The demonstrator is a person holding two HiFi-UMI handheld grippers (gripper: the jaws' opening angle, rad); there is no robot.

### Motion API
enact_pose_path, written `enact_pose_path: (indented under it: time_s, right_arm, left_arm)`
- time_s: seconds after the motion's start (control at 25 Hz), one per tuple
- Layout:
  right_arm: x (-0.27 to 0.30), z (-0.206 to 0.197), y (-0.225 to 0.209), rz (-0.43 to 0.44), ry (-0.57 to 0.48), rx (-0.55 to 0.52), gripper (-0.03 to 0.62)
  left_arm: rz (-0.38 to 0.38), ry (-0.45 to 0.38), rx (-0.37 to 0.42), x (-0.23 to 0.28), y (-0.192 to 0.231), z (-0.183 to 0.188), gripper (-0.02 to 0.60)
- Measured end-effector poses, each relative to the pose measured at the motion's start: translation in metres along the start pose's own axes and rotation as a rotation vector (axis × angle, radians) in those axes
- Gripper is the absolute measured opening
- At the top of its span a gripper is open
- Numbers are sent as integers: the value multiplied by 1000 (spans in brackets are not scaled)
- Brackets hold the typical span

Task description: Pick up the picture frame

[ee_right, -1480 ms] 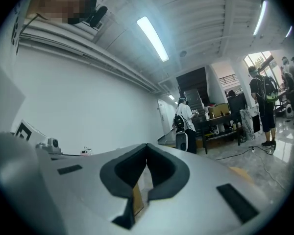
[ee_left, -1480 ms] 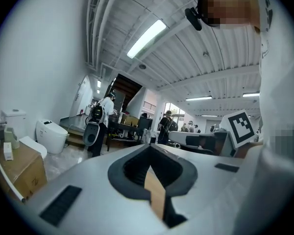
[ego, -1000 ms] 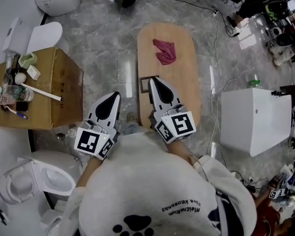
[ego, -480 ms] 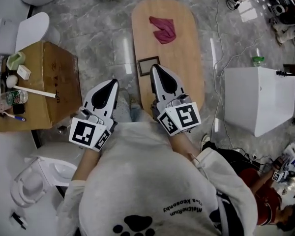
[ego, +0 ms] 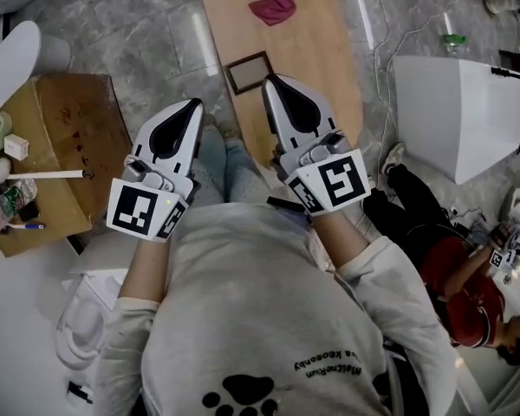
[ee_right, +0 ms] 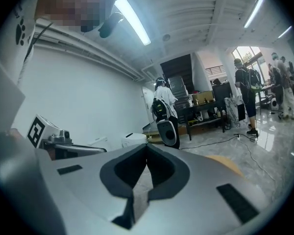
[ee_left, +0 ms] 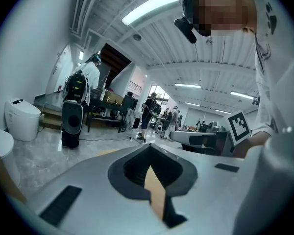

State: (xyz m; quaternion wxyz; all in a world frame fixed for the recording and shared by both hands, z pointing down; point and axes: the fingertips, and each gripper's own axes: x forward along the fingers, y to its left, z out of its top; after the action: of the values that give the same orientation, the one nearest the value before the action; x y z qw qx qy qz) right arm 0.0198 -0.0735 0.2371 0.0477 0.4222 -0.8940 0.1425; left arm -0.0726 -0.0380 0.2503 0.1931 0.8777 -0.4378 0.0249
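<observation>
Hovering near the picture frame (ego: 247, 73), both grippers were empty.
The left gripper (ego: 193, 104) and right gripper (ego: 268, 81) had their jaws pressed together on nothing; the frame lay flat on the wooden table (ego: 329, 85), just ahead of the right gripper's tip.

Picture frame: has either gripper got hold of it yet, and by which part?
Nothing is held. The left gripper and right gripper are both shut and empty; the picture frame lies on the wooden table, beside the right gripper's tip.
</observation>
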Motion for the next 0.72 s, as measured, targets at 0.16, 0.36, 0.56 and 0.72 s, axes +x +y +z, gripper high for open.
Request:
enact_pose_path:
  time_s: [0.16,0.36,0.56,0.72]
  right_arm:
    - [6,-17,-14,-9,21,-5,8]
    - [12,-45,-32,-20,65,2,8]
    - [23,-81,-45,-21,104,13,8]
    - [29,-109,-56,-24,129,40,8]
  left_arm:
    - [-45,15,4,21,8,-14,8]
    - [-82,41,1,43,13,-37,8]
    - [-93,64,3,56,25,-69,8]
    - [-76,81,-17,67,41,-96,8]
